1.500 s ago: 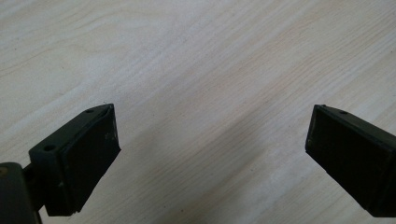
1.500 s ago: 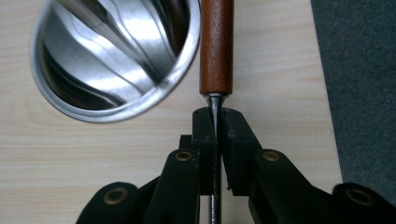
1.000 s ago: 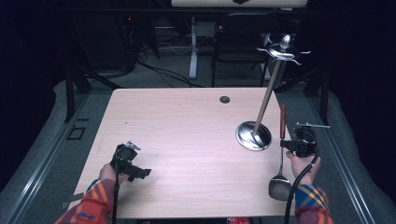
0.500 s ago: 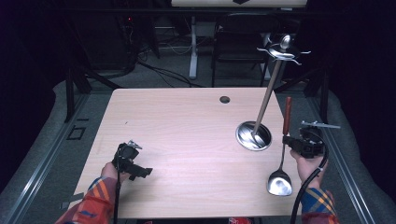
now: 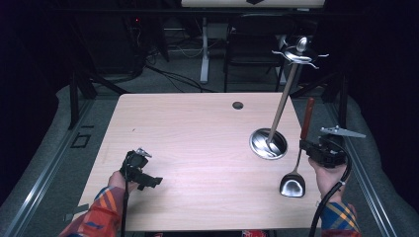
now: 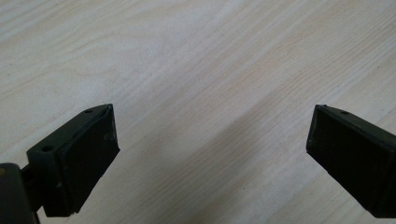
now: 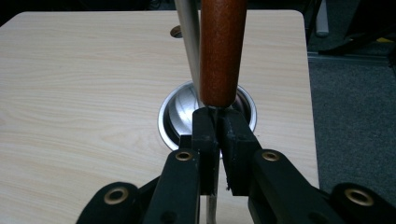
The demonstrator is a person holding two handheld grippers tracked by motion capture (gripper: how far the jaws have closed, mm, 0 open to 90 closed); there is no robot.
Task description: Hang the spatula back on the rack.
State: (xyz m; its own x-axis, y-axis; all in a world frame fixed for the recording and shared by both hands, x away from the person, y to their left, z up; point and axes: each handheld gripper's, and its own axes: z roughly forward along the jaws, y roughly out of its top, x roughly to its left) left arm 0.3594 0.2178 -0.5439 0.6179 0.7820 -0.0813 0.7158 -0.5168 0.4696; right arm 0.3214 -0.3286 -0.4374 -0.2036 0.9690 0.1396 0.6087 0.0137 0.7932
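Wooden-handled ladle point(image 5: 298, 163) clamped in right claw point(image 5: 307, 146), left claw point(image 5: 148, 180) agape

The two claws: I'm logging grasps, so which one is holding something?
The right claw, shut on the wooden-handled spatula beside the metal stand. The left claw gapes open over bare table.

Dim room — grey carpet floor point(image 5: 163, 88); pale wood table point(image 5: 197, 148) with cable hole point(image 5: 237, 105); dark chair point(image 5: 254, 49) and white desk leg point(image 5: 204, 49) behind.

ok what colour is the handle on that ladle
Reddish-brown wood on the ladle handle, clearest in the right gripper view.
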